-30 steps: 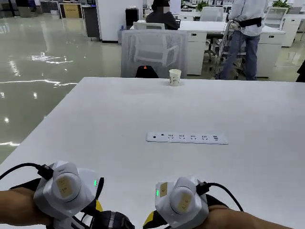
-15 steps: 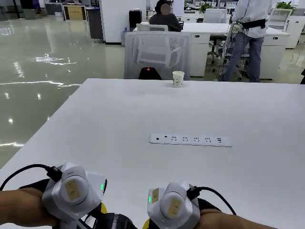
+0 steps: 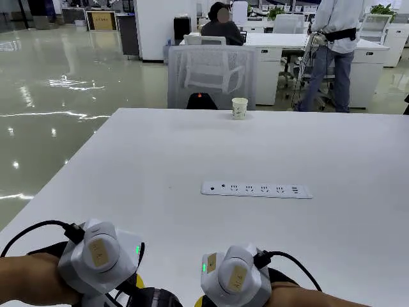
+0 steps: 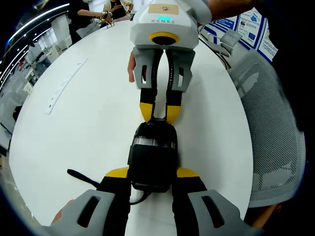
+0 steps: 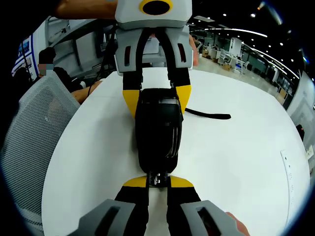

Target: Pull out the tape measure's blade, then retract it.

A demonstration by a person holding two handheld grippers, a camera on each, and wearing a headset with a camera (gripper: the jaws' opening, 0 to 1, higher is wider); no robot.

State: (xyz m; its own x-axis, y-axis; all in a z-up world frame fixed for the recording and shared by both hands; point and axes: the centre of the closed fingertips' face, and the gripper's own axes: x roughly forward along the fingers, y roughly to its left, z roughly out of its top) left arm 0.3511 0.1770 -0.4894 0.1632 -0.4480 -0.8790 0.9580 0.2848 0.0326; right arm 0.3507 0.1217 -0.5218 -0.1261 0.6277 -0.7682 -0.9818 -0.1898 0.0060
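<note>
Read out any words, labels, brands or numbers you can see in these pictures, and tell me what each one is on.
"XENSE": on the white housing of the right gripper, in the left gripper view.
Tan sticker above it, wall posters, paper cup print: too blurred to read.
</note>
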